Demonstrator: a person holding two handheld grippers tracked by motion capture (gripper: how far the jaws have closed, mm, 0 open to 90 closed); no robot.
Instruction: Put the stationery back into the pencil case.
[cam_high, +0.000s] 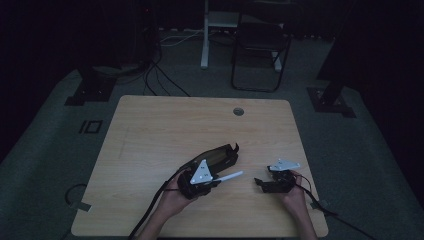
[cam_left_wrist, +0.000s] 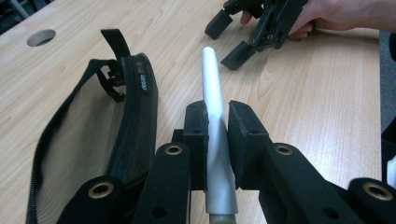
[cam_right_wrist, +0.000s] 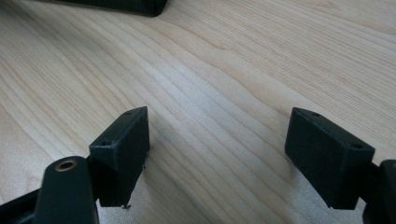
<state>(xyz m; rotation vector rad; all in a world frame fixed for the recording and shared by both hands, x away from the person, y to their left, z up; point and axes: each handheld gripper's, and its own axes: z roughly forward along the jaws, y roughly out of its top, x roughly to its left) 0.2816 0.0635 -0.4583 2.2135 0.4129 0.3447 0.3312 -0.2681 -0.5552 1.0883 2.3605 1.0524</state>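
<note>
A white pen (cam_left_wrist: 211, 74) is clamped between the black jaws of my left gripper (cam_left_wrist: 217, 116), its tip pointing away over the wooden table (cam_high: 165, 125). From above, the left gripper (cam_high: 217, 180) sits near the table's front middle with the pen (cam_high: 232, 176) sticking out to the right. A black mesh zip pouch (cam_left_wrist: 93, 126) lies unzipped just left of the jaws, and in the high view the pouch (cam_high: 220, 156) is right behind the gripper. My right gripper (cam_right_wrist: 217, 149) stands open low over bare wood; the right gripper (cam_high: 259, 182) faces the pen's tip a short way off.
A round cable hole (cam_high: 238, 111) sits near the table's far edge. Behind the table stand a dark folding chair (cam_high: 260, 45) and a white post (cam_high: 204, 35), with cables on the floor. A dark edge (cam_right_wrist: 116, 5) crosses the top of the right gripper view.
</note>
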